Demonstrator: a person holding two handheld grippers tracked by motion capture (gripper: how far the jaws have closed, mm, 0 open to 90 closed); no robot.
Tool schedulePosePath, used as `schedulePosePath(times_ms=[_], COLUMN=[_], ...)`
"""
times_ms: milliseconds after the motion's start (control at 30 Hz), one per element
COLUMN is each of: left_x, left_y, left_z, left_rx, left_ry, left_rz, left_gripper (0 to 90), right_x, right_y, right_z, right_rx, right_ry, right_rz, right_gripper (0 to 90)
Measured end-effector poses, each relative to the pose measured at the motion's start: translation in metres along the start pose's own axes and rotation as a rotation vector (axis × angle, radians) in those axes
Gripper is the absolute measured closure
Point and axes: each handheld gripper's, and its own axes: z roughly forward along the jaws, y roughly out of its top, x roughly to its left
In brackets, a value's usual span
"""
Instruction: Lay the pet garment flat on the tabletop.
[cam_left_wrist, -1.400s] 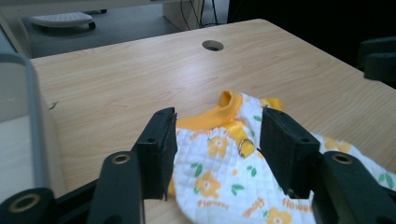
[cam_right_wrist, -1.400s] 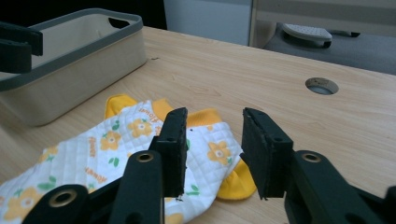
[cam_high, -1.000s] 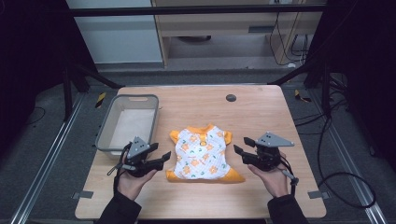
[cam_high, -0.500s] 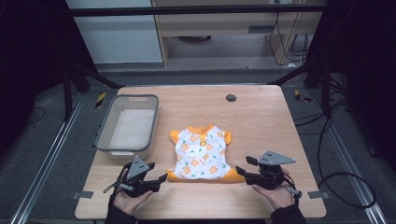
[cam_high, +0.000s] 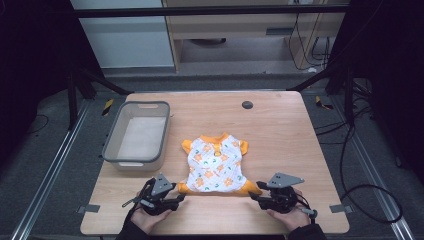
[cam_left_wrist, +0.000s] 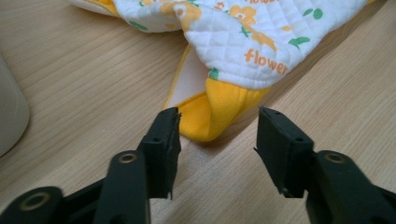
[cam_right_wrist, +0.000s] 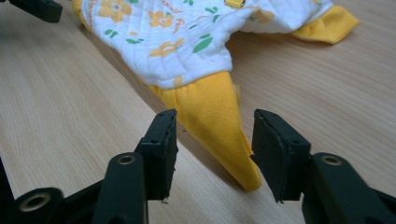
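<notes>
Near edge of the wooden table (cam_high: 300, 135): left gripper (cam_high: 181, 196) and right gripper (cam_high: 254, 196) sit low, jaws apart, each at a lower orange cuff of the small flower-print garment (cam_high: 216, 162), which lies flat mid-table between them. Grey bin (cam_high: 137, 136) stands at the left, just beside the garment (narrow lane between them). Right half of the tabletop is bare wood. Far side carries a dark round cap (cam_high: 247, 105), well apart from the garment.

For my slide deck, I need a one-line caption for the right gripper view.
Open right tongs straddle the yellow cuff of a flower-print baby top on the wooden table.
</notes>
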Motion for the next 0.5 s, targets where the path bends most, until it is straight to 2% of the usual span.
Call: schedulePosePath(times_ms=[67, 100, 233, 333, 500], left_x=[0.000, 0.000, 0.000, 0.000, -0.003], left_y=[0.000, 0.000, 0.002, 0.003, 0.008], left_z=[0.004, 0.007, 0.010, 0.007, 0.000], left_rx=[0.016, 0.029, 0.049, 0.032, 0.009], left_ry=[-0.007, -0.017, -0.022, -0.036, -0.064], left_rz=[-0.007, -0.012, -0.012, -0.013, -0.006], left_gripper=[57.3, 57.3, 70.1, 80.3, 86.4], right_x=[0.002, 0.002, -0.001, -0.001, 0.000], right_y=[0.002, 0.002, 0.003, 0.004, 0.006], right_z=[0.004, 0.004, 0.008, 0.008, 0.005], right_rx=[0.016, 0.016, 0.039, 0.054, 0.054], right_ry=[0.001, 0.001, 0.006, 0.019, 0.049], right_rz=[-0.017, -0.017, -0.009, 0.005, 0.001], right_gripper=[57.6, 57.6, 70.3, 82.1, 86.6])
